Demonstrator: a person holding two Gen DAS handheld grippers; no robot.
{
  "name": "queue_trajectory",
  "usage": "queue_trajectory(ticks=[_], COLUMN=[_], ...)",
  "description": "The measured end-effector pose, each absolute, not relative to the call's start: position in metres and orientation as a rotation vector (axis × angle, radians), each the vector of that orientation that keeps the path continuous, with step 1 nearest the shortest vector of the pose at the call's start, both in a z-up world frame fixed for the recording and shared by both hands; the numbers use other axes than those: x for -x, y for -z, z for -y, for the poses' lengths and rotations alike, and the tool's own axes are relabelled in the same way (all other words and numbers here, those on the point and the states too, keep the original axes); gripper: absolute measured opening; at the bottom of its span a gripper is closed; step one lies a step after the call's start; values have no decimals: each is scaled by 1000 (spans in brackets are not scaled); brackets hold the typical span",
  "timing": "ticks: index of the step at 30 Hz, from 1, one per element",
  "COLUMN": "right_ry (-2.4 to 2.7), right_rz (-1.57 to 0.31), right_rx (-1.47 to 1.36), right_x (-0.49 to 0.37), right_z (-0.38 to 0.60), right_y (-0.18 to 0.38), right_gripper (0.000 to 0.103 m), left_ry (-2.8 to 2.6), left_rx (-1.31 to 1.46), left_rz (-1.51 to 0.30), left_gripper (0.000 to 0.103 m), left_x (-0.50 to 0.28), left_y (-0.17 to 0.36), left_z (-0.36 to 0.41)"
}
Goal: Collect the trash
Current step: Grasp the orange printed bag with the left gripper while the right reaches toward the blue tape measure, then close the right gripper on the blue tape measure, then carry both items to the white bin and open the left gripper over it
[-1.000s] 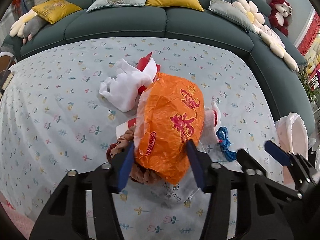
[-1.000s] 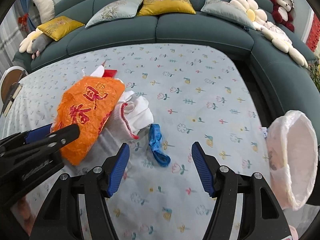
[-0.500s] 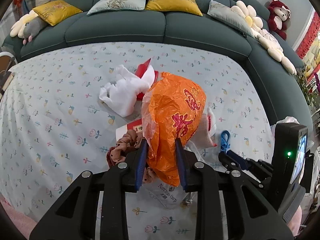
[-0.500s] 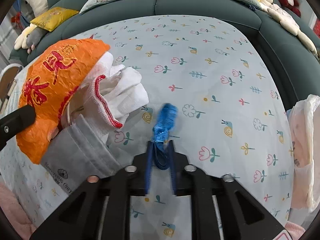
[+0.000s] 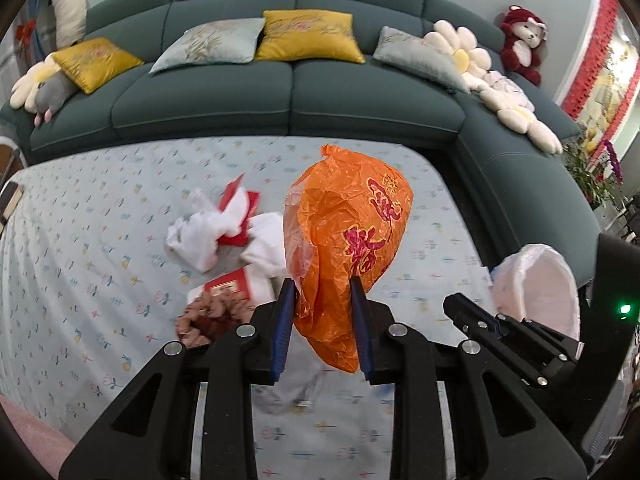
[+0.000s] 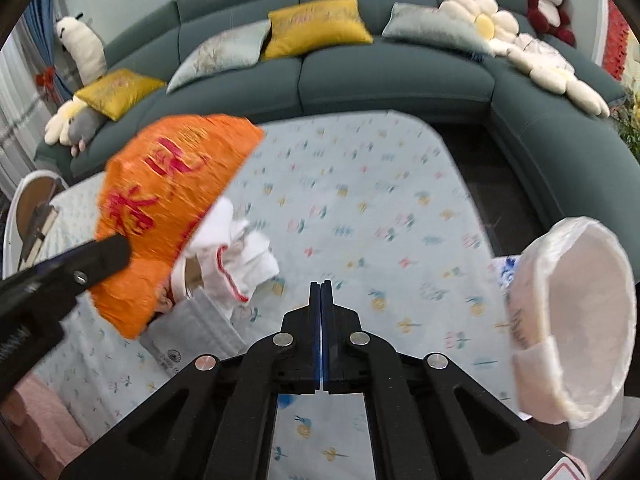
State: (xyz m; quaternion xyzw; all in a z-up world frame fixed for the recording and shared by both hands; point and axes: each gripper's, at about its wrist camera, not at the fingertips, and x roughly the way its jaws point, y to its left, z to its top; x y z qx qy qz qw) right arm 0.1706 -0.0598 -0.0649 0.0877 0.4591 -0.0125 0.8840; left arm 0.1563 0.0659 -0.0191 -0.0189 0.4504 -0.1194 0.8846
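My left gripper [image 5: 322, 312] is shut on an orange plastic bag [image 5: 352, 232] with red characters and holds it lifted above the table; the bag also shows in the right wrist view [image 6: 160, 208]. My right gripper [image 6: 321, 300] is shut on a blue strip, of which only a bit shows below the fingers [image 6: 286, 400]. A bin lined with a white bag [image 6: 576, 320] stands at the table's right edge, also in the left wrist view [image 5: 538, 288]. White cloths [image 5: 208, 236], a red packet [image 5: 240, 220], a brown scrunchie [image 5: 208, 316] and a grey pouch [image 6: 192, 332] lie on the floral tablecloth [image 5: 80, 260].
A teal corner sofa [image 5: 280, 92] with yellow and grey cushions and plush toys wraps the table's far and right sides. A round chair [image 6: 32, 208] stands at the left. The right gripper's body [image 5: 520, 332] shows beside the bin in the left wrist view.
My left gripper closed on the orange bag and lifted it off the pile. My right gripper closed on the blue strip and raised it from the table toward the bin side.
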Motion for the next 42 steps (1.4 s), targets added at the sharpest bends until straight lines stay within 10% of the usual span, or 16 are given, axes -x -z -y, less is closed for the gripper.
queue_trajectory(ticks=[9,15,24,32,35,42], right_ry=[53,12,-28,-23,-32,-24], right_rz=[-902,-980,-1144,-1163,-1173,-1142], right_rx=[-202,-236,-278,-243,-225,-287], right_x=[-140,-135,-143,-160,-164,-160], right_z=[100,86,36,16,15,41], right_y=[35,67,142,167,167,150], right_gripper=[1,30,41,42,22,20], left_ry=[282,237,189,176,180,210], left_rx=[28,12,3,18,12,-4], left_rz=[-906,-911,-980,-1021,-1024,-1009], left_gripper=[26,26,27,27,27,27], left_x=[-135,-130,-133,-139,-141,-141], left_y=[-1,5,37,55,55,48], left_z=[-38,-49,-85,-96,-92,-73])
